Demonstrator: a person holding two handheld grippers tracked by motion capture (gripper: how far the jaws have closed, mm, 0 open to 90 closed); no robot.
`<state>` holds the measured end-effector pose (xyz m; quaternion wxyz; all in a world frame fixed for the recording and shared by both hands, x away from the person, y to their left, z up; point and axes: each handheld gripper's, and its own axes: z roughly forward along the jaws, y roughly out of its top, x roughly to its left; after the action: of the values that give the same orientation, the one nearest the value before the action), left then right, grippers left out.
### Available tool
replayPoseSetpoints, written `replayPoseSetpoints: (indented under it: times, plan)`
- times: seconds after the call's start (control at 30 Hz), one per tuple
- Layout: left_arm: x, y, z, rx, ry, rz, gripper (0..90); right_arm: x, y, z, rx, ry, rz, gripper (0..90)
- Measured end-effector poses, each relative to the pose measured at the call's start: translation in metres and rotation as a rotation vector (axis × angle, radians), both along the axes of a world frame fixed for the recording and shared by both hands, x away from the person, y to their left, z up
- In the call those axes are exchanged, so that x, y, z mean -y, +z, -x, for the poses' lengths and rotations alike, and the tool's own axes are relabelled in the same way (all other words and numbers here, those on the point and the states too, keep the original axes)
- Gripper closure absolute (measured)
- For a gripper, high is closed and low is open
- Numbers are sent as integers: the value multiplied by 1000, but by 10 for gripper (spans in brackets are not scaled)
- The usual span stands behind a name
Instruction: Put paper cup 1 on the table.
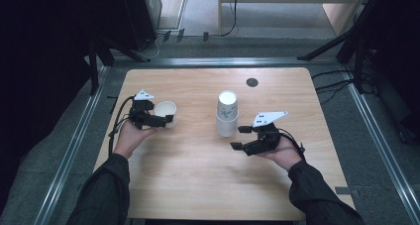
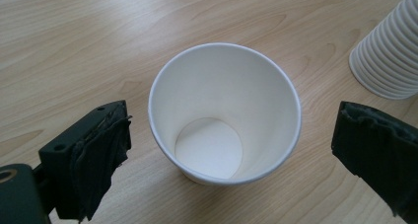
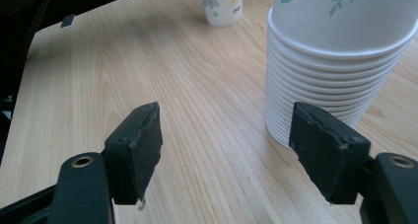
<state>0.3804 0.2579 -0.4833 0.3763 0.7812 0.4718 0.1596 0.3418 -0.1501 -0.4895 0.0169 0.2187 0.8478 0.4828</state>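
The left gripper point(image 2: 222, 145) is spread around a single upright white paper cup point(image 2: 224, 113), both jaws clear of its rim. The right gripper point(image 3: 229, 145) is spread too, just beside an upside-down stack of white floral paper cups point(image 3: 340, 51). Bare light wooden desk point(image 1: 198, 175) lies between the grippers.

High view looks down over the table point(image 1: 198, 175); both gripper views sit close (low, along their jaws), sharing the cup stack point(image 2: 389, 56).

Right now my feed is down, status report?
Left gripper open around single cup, upright, empty. Right gripper open, beside cup stack. Nothing in the way.
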Motion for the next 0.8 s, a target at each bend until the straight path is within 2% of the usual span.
replayPoseSetpoints:
  times: [0.3,0.53,0.7,0.8]
  plan:
    - [-6,14,8,33,-2,30,18,1,1,-1,2,-4,0,287]
    - [-6,28,19,57,-46,30,19,5,5,-2,13,-14,9,287]
    - [-3,37,27,62,-90,64,20,8,9,-2,18,-18,11,287]
    - [3,40,32,60,-115,51,20,9,11,-3,18,-16,11,295]
